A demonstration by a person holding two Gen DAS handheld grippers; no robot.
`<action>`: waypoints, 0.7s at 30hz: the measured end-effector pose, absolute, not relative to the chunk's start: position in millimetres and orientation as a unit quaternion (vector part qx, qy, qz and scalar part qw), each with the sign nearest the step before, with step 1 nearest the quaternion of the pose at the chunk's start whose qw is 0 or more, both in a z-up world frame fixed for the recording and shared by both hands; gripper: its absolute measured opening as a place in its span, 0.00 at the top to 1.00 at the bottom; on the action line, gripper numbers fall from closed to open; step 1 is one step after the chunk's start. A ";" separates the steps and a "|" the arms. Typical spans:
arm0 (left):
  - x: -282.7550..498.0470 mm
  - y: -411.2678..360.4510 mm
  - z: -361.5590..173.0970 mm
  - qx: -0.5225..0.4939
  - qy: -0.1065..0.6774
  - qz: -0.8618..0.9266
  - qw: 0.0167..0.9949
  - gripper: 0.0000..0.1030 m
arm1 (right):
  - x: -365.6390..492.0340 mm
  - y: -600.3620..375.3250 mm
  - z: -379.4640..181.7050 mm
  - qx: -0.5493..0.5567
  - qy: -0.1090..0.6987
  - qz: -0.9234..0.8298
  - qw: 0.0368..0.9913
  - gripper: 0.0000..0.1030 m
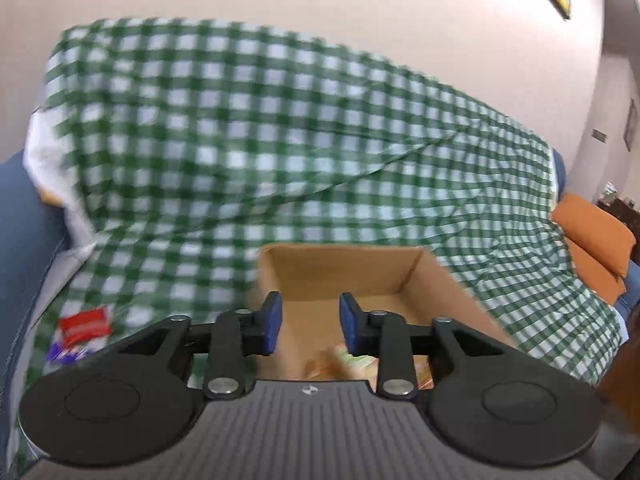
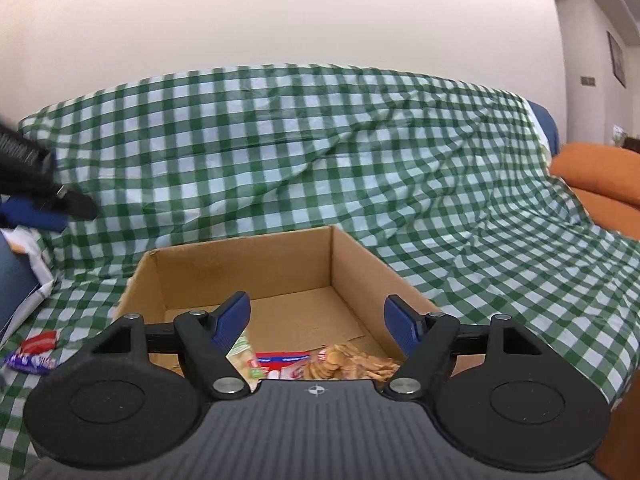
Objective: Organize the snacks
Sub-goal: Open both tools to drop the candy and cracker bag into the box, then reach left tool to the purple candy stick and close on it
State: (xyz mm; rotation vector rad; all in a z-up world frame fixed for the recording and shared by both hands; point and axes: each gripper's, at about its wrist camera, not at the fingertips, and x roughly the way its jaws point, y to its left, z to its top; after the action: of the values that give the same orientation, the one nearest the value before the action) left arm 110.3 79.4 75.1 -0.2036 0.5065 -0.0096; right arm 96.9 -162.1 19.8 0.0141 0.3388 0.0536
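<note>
Ahead of the left gripper [image 1: 310, 322], whose jaws stand a little apart with nothing between them, sits the cardboard box [image 1: 448, 280] on the green checked cloth [image 1: 280, 128]; blurred snack packets [image 1: 352, 360] lie in the box, and a red packet [image 1: 85, 325] lies on the cloth to the left; from the right wrist, the right gripper [image 2: 318, 326] hangs wide open and empty over the box's near end, above a bag of round crackers [image 2: 352, 364] and a green packet [image 2: 244, 354] inside it; a purple packet [image 2: 30, 361] lies outside, far left.
</note>
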 end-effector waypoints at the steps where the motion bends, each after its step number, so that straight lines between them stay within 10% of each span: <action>1: 104.6 89.8 68.6 -0.103 0.254 0.000 0.962 0.78 | 94.6 -159.3 19.6 0.002 0.166 0.032 0.986 0.27; 9: 68.6 170.3 10.7 -0.146 0.276 0.051 0.949 0.91 | 72.9 -134.7 18.3 -0.014 0.143 0.103 0.984 0.59; 21: 83.5 246.7 -35.8 -0.295 0.288 0.097 0.906 0.88 | 63.9 -99.4 10.7 -0.038 0.134 0.156 0.978 0.60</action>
State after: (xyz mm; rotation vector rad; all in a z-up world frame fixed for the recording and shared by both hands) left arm 83.5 246.7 -35.8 -0.6081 0.5937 0.1999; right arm 63.9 -99.4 10.7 -0.0769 0.2705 0.3152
